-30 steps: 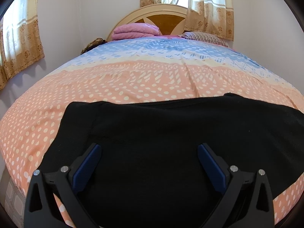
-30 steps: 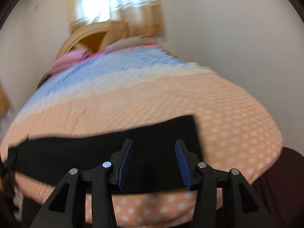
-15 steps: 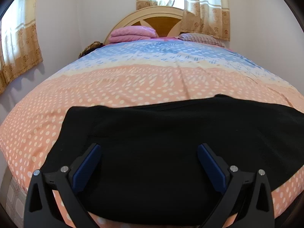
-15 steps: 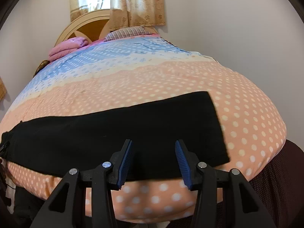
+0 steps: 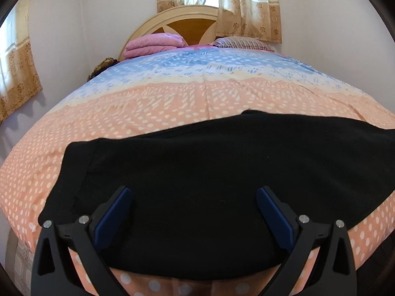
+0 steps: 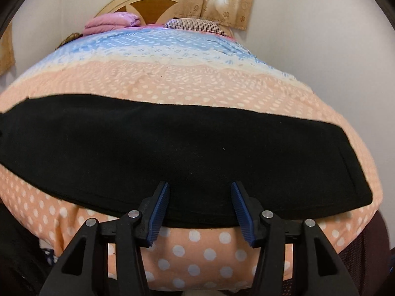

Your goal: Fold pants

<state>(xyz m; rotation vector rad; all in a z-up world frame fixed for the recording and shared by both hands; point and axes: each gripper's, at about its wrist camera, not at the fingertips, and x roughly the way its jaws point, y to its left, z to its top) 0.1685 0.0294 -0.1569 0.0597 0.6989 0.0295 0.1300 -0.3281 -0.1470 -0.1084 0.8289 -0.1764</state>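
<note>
Across the near edge of the bed [image 5: 172,103], black pants [image 5: 209,172] laid flat in one long band, matte and soft-looking, faintly fuzzy; waist end to the left with a stitched band seam running down it; far edge slightly uneven, with a small raised corner near the middle. Seen from the right wrist, same pants [image 6: 172,148] tapering to a squared hem at the right, a line of stitching just inside that hem; near edge following the rounded lip of the mattress. Left gripper [image 5: 193,194] spread wide above the waist part, blue ribbed pads [image 5: 112,215] apart, nothing between them. Right gripper [image 6: 200,190] set narrower but parted, serrated blue pads [image 6: 158,212] at the near edge of the cloth, gripping nothing; contact with the fabric not clear. Underneath, a smooth sheet, peach with white dots near, blue and cream patterned bands farther back [image 6: 160,49]. At the far end, a folded pink quilt [image 5: 154,44], puffy; a striped pillow [image 5: 243,42] beside it; an arched wooden headboard [image 5: 180,17] behind; beige floral curtains [image 5: 246,7] above.
</note>
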